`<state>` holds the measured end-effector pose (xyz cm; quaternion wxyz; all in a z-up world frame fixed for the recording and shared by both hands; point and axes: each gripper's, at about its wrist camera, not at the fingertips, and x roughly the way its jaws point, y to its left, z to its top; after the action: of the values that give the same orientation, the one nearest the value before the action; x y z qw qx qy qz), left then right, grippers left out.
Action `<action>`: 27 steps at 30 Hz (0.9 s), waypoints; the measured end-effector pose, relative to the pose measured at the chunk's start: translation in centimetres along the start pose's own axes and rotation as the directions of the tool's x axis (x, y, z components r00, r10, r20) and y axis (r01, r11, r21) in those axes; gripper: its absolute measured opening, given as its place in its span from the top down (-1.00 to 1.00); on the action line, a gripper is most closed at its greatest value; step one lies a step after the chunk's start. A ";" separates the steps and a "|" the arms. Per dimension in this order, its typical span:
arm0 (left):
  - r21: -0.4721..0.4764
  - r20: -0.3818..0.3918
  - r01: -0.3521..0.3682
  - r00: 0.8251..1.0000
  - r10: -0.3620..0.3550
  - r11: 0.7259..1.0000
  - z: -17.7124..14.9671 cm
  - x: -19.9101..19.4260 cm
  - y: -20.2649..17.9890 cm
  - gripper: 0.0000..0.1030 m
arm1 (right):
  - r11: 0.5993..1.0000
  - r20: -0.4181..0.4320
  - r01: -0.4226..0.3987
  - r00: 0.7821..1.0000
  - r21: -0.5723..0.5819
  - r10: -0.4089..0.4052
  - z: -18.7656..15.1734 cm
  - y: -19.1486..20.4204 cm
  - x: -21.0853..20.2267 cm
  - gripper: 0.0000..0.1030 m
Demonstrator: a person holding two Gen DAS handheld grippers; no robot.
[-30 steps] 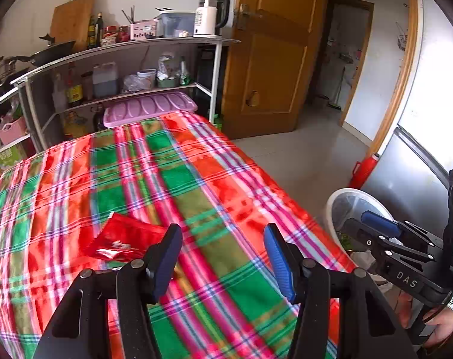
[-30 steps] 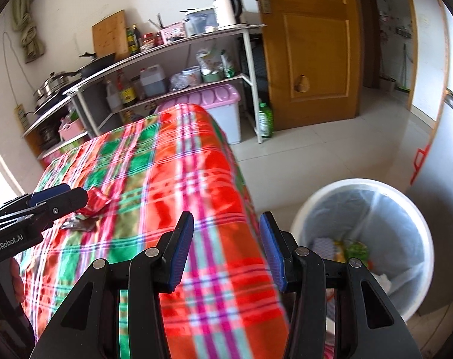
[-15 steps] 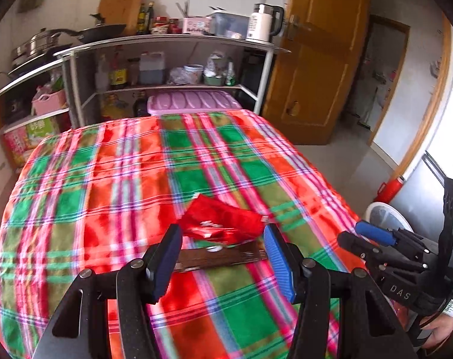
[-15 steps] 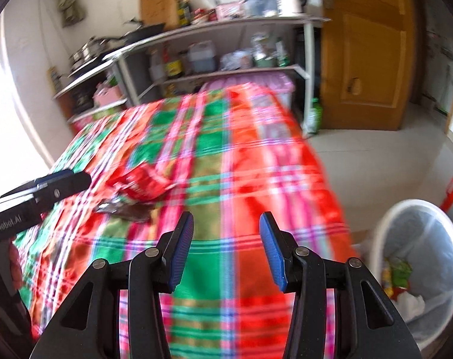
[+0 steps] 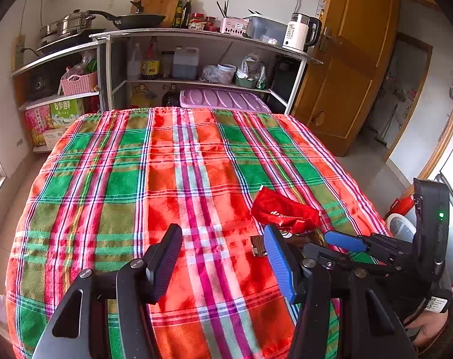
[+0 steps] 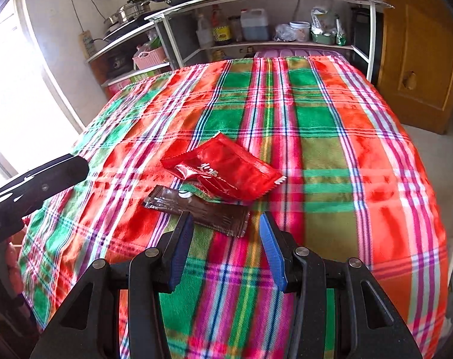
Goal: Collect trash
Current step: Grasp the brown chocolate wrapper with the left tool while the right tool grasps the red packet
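Two wrappers on the plaid cloth, both claws open and empty

Taking the red wrapper [image 6: 223, 169] as the landmark: far to its left in the right wrist view the left gripper [image 6: 44, 179] reaches in over the plaid tablecloth [image 6: 331, 149], its jaws parted with only cloth between them and nothing held; just below and left of the red wrapper lies the brown wrapper [image 6: 196, 208], its upper edge tucked under the red one; directly below the pair, the right gripper [image 6: 226, 233] hangs with jaws apart, empty, the brown wrapper's near end showing between its tips, contact not clear; right of the red wrapper, past the cloth's edge in the left wrist view, a white bin [image 5: 401, 229] shows on the floor
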<state>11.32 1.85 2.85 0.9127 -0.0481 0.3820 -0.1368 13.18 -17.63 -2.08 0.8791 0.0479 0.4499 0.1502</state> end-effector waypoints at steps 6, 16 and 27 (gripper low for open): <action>-0.013 0.005 -0.010 1.000 0.010 1.000 0.0 -0.4 1.3 -0.10 | 0.996 -0.021 -0.075 0.997 -0.044 0.074 -0.3 2.4 0.7 0.09; -0.032 0.005 -0.034 0.999 0.035 0.999 -0.1 -0.9 2.5 -0.10 | 0.969 -0.047 -0.239 0.971 -0.069 0.236 -0.9 5.4 0.7 0.09; -0.032 -0.038 -0.023 0.999 0.021 0.999 -0.4 0.6 0.9 -0.28 | 0.997 0.067 -0.016 0.997 -0.075 0.022 -0.2 0.7 -3.2 0.09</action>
<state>11.66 2.56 2.03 0.9058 -0.0562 0.4020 -0.1213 11.09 -17.98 0.40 0.8936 0.0246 0.4133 0.1734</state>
